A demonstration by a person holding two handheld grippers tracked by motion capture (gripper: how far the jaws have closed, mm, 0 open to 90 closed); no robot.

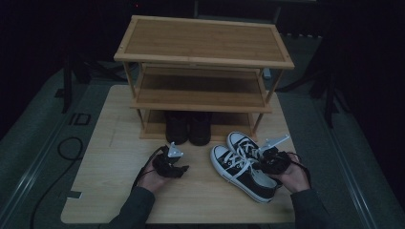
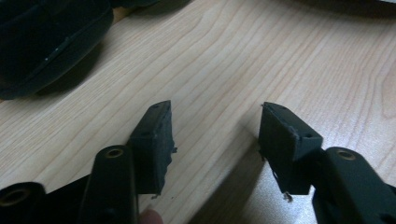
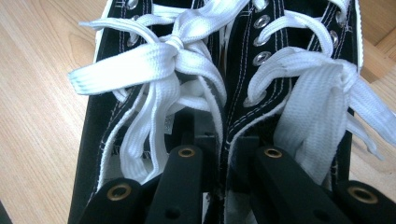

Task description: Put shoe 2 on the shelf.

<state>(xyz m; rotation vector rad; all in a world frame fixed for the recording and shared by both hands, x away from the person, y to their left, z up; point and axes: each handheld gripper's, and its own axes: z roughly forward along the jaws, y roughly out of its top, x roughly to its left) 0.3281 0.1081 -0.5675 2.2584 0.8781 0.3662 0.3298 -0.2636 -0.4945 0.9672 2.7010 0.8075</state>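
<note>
On my left, the left gripper (image 1: 177,168) sits low over the light wooden table (image 1: 105,191), held in the left hand (image 1: 152,177) at the near-middle of the board. Through the left gripper view I see its two black jaws spread wide apart, bare wood grain between them and nothing touched — the pads (image 2: 154,144) are clear of everything. Just beyond it, toward the far side, a pair of dark ankle boots (image 1: 188,128) stands side by side on the bottom level of the three-tier bamboo shoe rack (image 1: 205,43); the rounded dark toe of one boot (image 2: 44,42) shows at the upper left of the left gripper view, close to the jaws but apart from them.

Moving right, the pair of black canvas sneakers with white laces and white toe caps (image 1: 241,167) lies on the table just in front of the rack's right leg, toes pointing far-left, heels toward me. The right gripper (image 1: 267,164), in the right hand (image 1: 292,177), is at the heel end of the pair. In the right gripper view its jaws are drawn close together, one down inside each shoe — pinching the two inner collar walls of the sneakers (image 3: 224,116) against each other.
</note>
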